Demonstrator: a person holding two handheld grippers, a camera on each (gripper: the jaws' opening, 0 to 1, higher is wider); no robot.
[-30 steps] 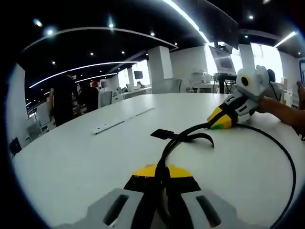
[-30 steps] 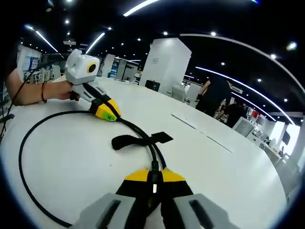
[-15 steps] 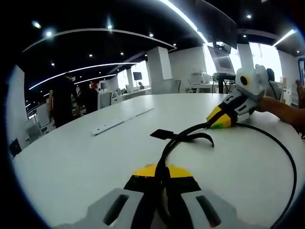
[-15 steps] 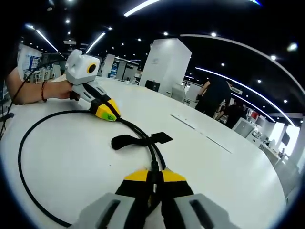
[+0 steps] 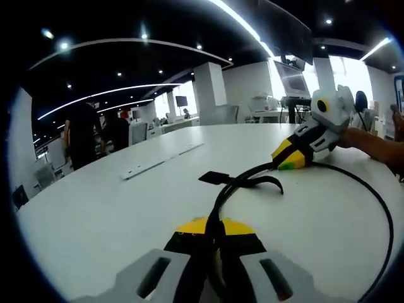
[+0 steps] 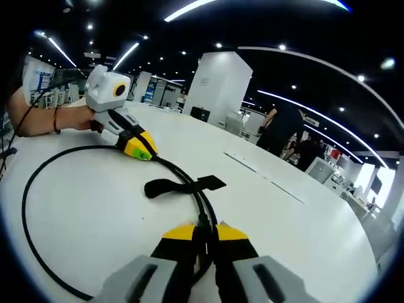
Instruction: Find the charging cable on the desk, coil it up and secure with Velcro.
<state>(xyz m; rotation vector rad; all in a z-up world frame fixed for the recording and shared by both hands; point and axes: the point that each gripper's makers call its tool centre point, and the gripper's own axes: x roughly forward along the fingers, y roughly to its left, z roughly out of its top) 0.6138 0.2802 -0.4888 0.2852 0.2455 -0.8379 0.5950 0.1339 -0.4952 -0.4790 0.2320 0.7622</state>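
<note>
A black charging cable (image 5: 230, 189) lies on the round white table (image 5: 88, 208) in a wide loop. My left gripper (image 5: 211, 228) is shut on it at the bottom of the left gripper view. From there the cable runs to the right gripper (image 5: 282, 164), which is closed on it too. A black Velcro strap (image 5: 243, 181) is wrapped on the cable between the two grippers, its ends lying flat. In the right gripper view my right gripper (image 6: 203, 232) pinches the cable (image 6: 28, 189), the strap (image 6: 180, 185) lies ahead, and the left gripper (image 6: 146, 153) holds the cable beyond it.
A flat white strip (image 5: 161, 161) lies on the table further out. A person's forearm (image 5: 372, 148) rests on the table behind the right gripper. People (image 5: 85, 132) stand beyond the table's edge, with desks, screens and a pillar (image 6: 218, 85) behind.
Almost nothing. Both grippers keep their hold on the cable; the views have shifted by a few pixels.
</note>
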